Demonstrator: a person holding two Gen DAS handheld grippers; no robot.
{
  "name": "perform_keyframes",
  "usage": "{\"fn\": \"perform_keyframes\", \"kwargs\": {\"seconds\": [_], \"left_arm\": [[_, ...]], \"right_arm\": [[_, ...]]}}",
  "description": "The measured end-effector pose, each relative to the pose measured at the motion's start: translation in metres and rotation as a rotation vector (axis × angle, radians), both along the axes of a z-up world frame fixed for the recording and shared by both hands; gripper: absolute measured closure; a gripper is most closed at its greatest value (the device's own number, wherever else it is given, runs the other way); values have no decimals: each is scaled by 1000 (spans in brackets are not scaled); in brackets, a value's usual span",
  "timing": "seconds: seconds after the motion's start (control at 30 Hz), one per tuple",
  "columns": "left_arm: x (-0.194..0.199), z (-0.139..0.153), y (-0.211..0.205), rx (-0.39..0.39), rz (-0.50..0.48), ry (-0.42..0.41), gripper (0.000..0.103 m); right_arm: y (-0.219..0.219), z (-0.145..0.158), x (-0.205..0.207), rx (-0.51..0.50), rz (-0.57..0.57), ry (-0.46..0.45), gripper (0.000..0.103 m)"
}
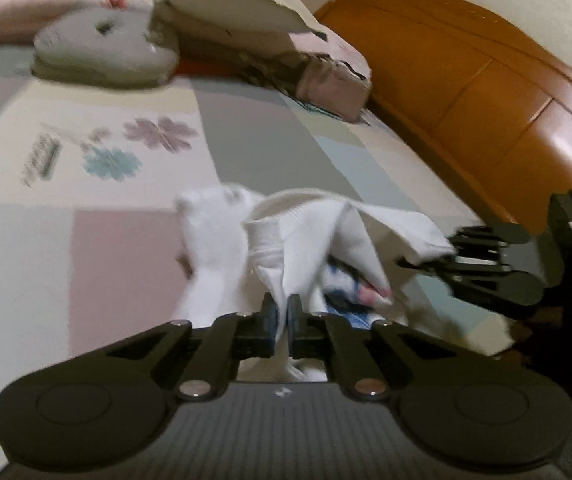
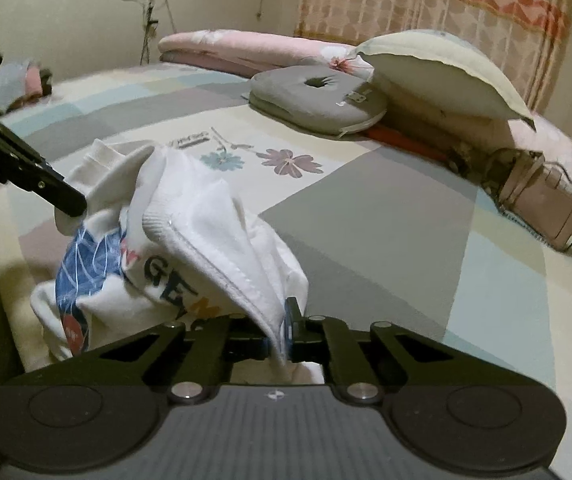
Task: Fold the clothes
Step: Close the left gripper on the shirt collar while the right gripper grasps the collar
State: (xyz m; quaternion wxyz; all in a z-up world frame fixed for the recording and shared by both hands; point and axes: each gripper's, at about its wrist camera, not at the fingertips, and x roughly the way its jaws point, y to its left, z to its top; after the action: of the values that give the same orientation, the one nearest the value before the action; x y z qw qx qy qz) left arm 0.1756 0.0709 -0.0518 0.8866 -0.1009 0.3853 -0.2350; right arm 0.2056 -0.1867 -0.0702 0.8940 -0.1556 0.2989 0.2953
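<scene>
Both grippers tilt down toward the bed (image 2: 366, 208). The left gripper (image 1: 282, 320) has its jaws pinched tight on a fold of the shirt (image 1: 306, 232), nearer the bed's edge. The right gripper (image 2: 282, 332) grips the shirt's hem, jaws closed on it, close beside the left.

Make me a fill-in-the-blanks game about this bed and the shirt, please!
1. Both grippers pinch a shirt whose cloth is mostly ____.
2. The left gripper has its fingers ____ on the cloth.
3. The round cushion with a hole is coloured ____.
4. Flowers are printed on the ____ under the shirt.

Missing words: white; shut; grey; bedsheet
</scene>
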Motion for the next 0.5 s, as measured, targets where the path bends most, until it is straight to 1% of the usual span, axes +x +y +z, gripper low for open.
{"fn": "perform_keyframes", "kwargs": {"seconds": [0.13,0.23,0.33,0.5], "left_arm": [[21,15,-2,99,15,-53,101],[46,25,-7,163,9,-86,102],[77,29,-16,233,3,-100,102],[120,35,-27,312,-29,-132,102]], "right_arm": [[-10,9,17,38,-29,8,94],[-17,14,31,53,-59,15,94],[-20,15,48,59,-91,22,94],[-23,13,87,54,-130,58,94]]}}
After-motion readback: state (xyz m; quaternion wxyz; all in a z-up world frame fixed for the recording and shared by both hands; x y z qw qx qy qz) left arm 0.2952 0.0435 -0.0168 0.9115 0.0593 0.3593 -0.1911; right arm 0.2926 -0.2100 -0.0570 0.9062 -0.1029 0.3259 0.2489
